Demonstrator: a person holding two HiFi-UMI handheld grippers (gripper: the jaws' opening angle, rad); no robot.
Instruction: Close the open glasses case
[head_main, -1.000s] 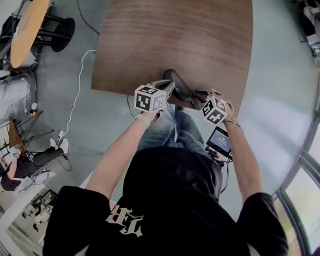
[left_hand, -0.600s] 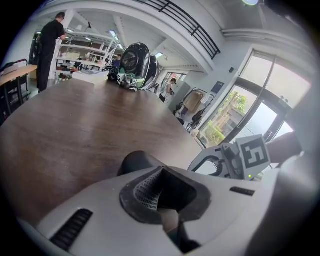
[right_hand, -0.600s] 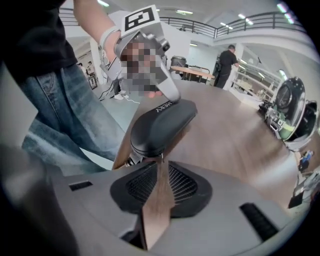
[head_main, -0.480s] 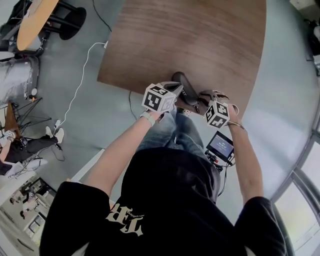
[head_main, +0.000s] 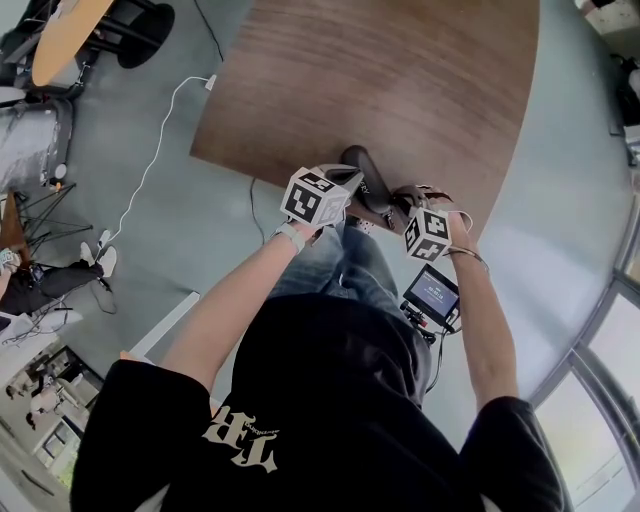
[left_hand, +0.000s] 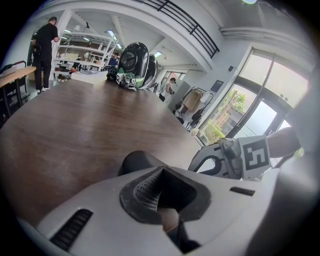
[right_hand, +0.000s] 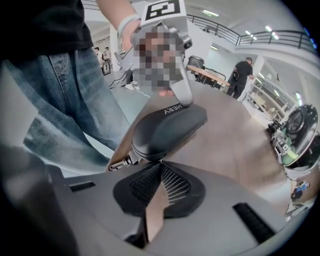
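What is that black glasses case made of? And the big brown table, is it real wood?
The glasses case looks like hard plastic or a leather-like cover: it is black and smooth with a dull sheen. The little hinge at its end shines silvery, so it is probably metal. The table shows brown grain streaks, so it is wood or a wood-look layer; the pictures can't tell which.

Black glasses case (right_hand: 167, 127); brown wood-grain table (head_main: 400, 80); grey left gripper (left_hand: 161, 172), grey right gripper (right_hand: 160, 167); black-and-white marker cubes (head_main: 318, 196)
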